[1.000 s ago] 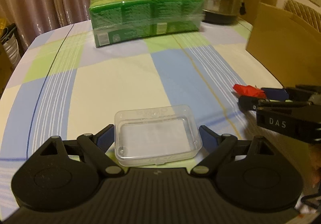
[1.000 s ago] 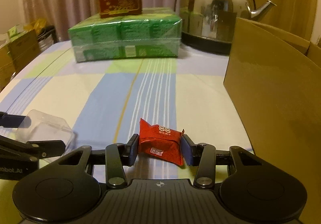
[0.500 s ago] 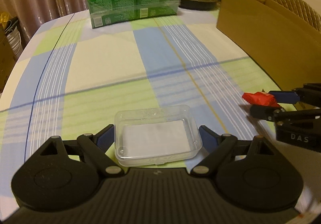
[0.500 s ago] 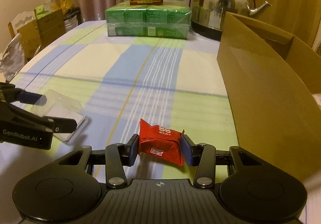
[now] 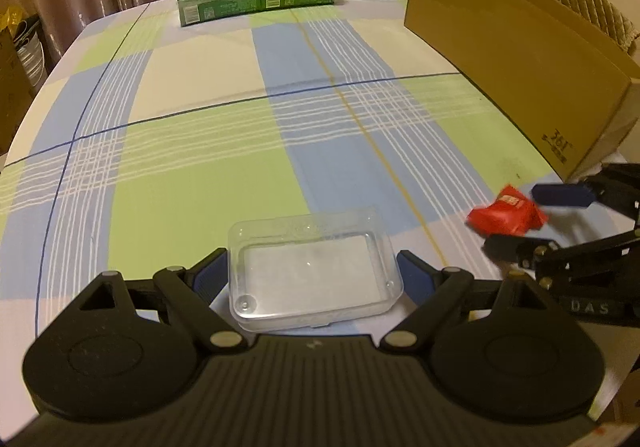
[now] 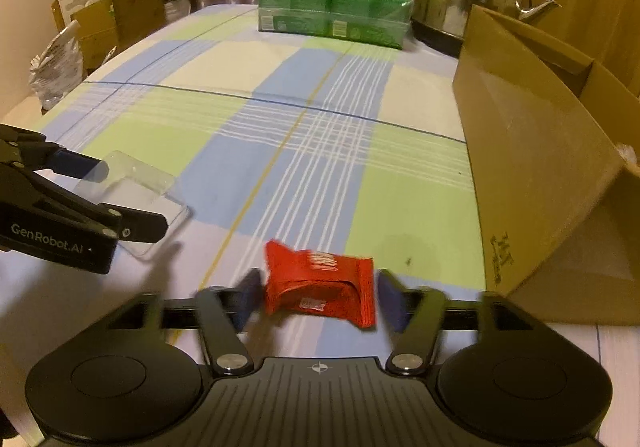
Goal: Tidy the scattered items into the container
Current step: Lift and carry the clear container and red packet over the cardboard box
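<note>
Clear plastic fills the space between your left gripper's (image 5: 314, 271) fingers: the clear container (image 5: 312, 273) sits there with a blue pad against each short side, so you are clamped on it, and it hangs low over the checked tablecloth (image 5: 200, 151). Judge it light, stiff and a bit slick; thin walls like these can flex or pop loose, so holding across the short sides near the rim looks right. Off to your right and slightly ahead, the right gripper (image 5: 516, 219) comes in nearly sideways with the red candy packet (image 5: 506, 215) between its fingers, short of the container, with cloth showing between them. Now the right wrist view: the packet (image 6: 320, 287) is just ahead of the tool, blurred, with the pads (image 6: 390, 299) standing a little off both ends, so I cannot tell whether you grip it or have let go. It looks soft, crinkly and near weightless; take it across the body, not by the crimped ends. Your left tool and the container (image 6: 136, 203) lie forward to the left, held level, and a cardboard box (image 6: 540, 151) stands close on the right. The packet is not in the container yet.
</note>
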Demonstrator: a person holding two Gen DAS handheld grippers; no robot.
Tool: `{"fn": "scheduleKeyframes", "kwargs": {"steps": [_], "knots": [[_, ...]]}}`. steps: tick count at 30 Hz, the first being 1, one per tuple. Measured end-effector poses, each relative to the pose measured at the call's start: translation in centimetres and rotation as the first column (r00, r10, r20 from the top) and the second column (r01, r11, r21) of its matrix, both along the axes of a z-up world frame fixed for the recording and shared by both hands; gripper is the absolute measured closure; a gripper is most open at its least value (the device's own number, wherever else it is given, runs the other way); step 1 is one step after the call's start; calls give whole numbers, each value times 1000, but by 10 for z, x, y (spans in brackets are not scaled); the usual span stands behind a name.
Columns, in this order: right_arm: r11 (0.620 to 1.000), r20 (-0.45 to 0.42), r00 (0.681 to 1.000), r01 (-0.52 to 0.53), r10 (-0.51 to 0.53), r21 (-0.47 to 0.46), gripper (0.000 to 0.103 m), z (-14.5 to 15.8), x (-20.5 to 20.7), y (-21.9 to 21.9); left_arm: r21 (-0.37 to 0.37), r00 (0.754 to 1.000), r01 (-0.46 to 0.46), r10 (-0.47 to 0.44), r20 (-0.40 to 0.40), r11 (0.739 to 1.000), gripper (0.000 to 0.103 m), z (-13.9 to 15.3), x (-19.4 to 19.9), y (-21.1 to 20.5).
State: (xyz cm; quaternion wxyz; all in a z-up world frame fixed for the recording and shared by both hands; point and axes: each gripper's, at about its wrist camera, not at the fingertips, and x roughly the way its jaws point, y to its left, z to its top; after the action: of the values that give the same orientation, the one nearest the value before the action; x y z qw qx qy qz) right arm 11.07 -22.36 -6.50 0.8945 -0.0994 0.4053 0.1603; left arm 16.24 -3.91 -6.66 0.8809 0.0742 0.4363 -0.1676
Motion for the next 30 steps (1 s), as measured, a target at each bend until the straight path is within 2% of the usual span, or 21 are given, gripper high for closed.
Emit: {"fn": "scheduleKeyframes", "kwargs": {"steps": [8, 12, 17, 19, 26, 30], "knots": [[994, -20, 997, 77, -76, 82, 23, -6, -5, -12, -7, 1000, -13, 13, -6, 1000, 15, -1, -3, -2], [994, -5, 998, 62, -61, 93, 23, -7, -1, -10, -24, 1000, -28, 28, -11, 999, 11, -1, -1, -2], [992, -10, 996, 84, -83, 94, 24, -9, 5, -10, -24, 999, -32, 32, -5, 999, 11, -3, -1, -4], [992, -5, 996, 89, -89, 94, 30, -8, 5, -8, -30, 999, -35, 35, -6, 999, 11, -3, 0, -4], [994, 6, 996, 83, -84, 75, 59, -6, 5, -1, -41, 999, -50, 50, -6, 998, 11, -2, 2, -1], [993, 4, 996, 87, -87, 83, 62, -5, 2, -1, -39, 999, -38, 38, 1, 999, 11, 1, 0, -2]]}}
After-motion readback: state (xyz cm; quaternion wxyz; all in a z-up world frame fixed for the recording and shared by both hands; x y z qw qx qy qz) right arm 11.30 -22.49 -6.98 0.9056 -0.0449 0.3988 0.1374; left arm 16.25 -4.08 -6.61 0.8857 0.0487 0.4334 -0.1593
